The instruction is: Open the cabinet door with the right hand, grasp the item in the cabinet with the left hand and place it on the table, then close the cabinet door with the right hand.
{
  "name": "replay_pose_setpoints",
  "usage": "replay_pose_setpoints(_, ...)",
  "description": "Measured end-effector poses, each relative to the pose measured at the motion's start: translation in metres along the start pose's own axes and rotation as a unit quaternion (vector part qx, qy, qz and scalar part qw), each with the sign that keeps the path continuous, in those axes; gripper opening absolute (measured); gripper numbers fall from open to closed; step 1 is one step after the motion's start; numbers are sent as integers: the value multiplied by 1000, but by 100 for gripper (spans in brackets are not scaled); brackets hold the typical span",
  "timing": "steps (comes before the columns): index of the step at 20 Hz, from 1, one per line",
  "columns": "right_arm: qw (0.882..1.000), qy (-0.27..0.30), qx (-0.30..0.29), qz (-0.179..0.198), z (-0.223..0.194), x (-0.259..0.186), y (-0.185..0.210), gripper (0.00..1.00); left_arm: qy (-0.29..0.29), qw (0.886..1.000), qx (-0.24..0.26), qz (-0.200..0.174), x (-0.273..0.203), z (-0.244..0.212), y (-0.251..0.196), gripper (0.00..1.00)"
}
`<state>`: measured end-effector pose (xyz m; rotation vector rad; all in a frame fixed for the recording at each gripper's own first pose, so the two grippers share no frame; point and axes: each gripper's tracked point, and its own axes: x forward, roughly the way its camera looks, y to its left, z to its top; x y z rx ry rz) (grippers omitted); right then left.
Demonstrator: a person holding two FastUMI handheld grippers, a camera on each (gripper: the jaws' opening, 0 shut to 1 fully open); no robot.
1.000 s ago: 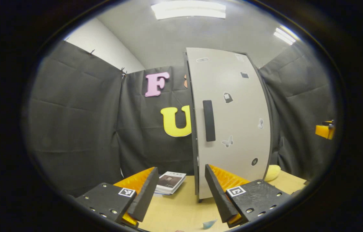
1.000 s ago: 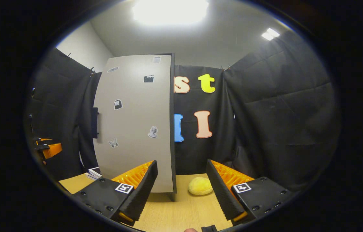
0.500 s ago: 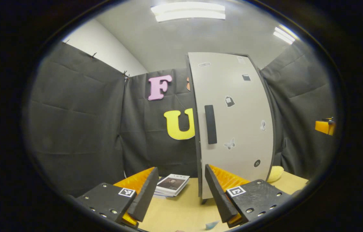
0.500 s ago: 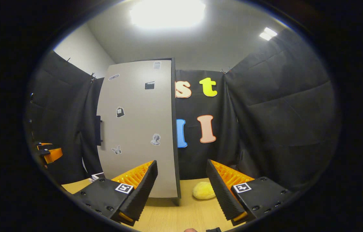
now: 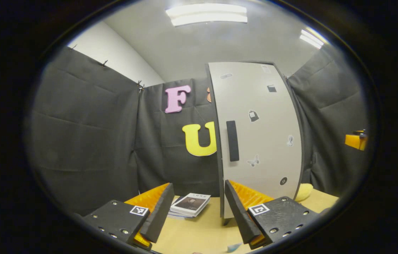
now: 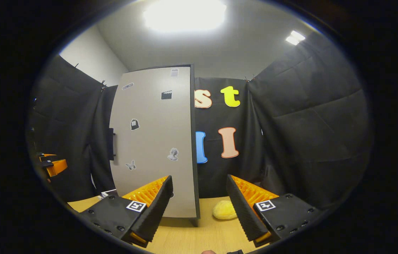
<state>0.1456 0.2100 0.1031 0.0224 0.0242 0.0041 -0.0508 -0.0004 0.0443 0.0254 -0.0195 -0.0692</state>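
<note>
A tall grey cabinet (image 5: 259,134) stands on the wooden table (image 5: 199,233), its sticker-dotted door shut and its inside hidden. A black vertical handle (image 5: 232,141) sits at the door's left edge. My left gripper (image 5: 199,211) is open and holds nothing, a short way in front of the handle side. In the right gripper view the same cabinet (image 6: 153,141) is seen from its right, the handle (image 6: 111,144) at its far edge. My right gripper (image 6: 199,208) is open and holds nothing, level with the cabinet's right edge.
A stack of books (image 5: 190,204) lies left of the cabinet. A soft yellow lump (image 6: 224,210) rests on the table to its right. A small blue scrap (image 5: 234,247) lies near the front. The other gripper (image 6: 52,165) hovers at the far left.
Both grippers have drawn back a little, so the cabinet sits lower and slightly smaller in each view. The door stays shut and both grippers stay open.
</note>
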Motion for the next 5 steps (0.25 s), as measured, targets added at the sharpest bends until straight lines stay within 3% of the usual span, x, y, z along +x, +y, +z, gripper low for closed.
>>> replay_pose_setpoints(5, 1000, 1, -2, 4, -1, 0, 1, 92, -1, 1000, 2, -3, 1, 3, -6, 87)
